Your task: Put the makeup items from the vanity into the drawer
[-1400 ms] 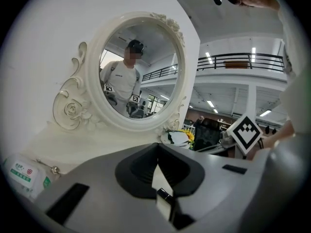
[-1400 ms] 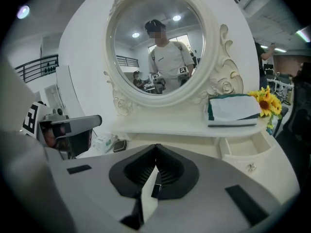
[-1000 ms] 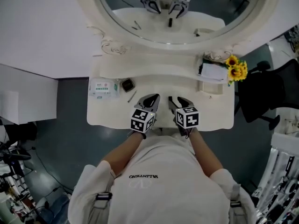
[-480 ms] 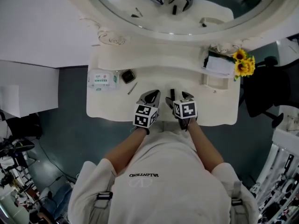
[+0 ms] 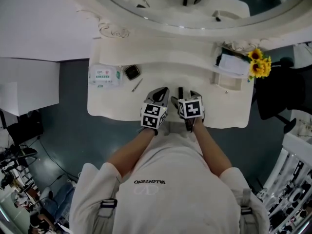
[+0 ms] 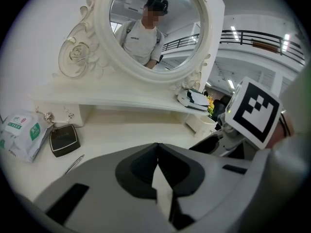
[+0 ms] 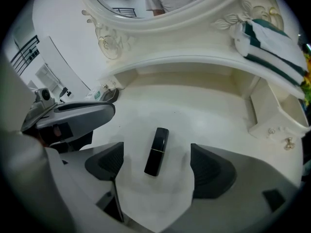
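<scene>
A black lipstick (image 7: 156,151) lies flat on the white vanity top (image 7: 204,106), between the spread jaws of my right gripper (image 7: 156,155). Those jaws are opening and neither pad touches the tube. From above, the lipstick (image 5: 180,92) shows just ahead of the right gripper (image 5: 185,96) near the vanity's front edge. My left gripper (image 5: 159,94) sits beside it, its jaws shut with nothing between them (image 6: 156,148). Left of it lie a dark square compact (image 6: 64,140) and a thin pencil (image 6: 73,164).
A white-and-green wipes packet (image 5: 104,75) lies at the vanity's left end. A small drawer box (image 7: 277,115) with knobs stands at the right, with folded cloth (image 5: 233,64) and yellow flowers (image 5: 259,65) above it. The oval mirror (image 6: 153,28) rises behind.
The right gripper's jaws have spread wide, and the lipstick now lies free on the vanity top between them. Both grippers have stayed near the front edge.
</scene>
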The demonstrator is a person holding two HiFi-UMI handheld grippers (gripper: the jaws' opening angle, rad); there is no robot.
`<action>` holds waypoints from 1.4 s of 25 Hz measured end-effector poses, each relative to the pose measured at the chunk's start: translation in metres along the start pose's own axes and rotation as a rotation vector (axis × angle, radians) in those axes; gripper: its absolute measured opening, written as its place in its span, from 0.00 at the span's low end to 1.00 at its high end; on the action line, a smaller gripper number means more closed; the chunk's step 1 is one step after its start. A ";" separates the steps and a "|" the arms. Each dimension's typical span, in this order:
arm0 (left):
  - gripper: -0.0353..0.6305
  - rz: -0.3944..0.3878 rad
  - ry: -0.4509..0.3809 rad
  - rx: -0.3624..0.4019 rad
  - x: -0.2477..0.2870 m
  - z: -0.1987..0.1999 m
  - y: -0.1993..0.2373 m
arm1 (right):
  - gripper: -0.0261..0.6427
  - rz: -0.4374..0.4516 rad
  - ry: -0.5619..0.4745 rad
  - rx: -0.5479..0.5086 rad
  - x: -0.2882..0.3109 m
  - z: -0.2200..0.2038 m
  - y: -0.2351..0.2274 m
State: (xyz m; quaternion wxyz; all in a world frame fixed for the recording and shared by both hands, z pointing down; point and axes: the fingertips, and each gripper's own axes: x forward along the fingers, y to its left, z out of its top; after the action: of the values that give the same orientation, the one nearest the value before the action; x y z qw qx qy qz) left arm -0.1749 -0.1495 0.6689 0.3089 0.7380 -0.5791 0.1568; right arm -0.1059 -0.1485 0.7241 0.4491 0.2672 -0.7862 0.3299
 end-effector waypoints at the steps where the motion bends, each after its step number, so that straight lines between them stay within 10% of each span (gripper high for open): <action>1: 0.06 0.002 0.000 -0.001 0.000 0.000 0.001 | 0.70 0.000 0.006 0.002 0.002 -0.001 0.000; 25: 0.06 0.016 0.009 -0.026 -0.006 -0.018 0.014 | 0.66 -0.144 0.061 -0.021 0.019 -0.015 -0.006; 35: 0.06 0.020 0.008 -0.018 -0.011 -0.016 0.014 | 0.50 -0.193 0.043 0.001 0.016 -0.012 -0.015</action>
State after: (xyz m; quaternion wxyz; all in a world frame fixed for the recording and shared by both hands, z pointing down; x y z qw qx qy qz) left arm -0.1895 -0.1326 0.6787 0.3160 0.7287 -0.5868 0.1577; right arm -0.0959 -0.1507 0.7470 0.4953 0.3347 -0.7469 0.2911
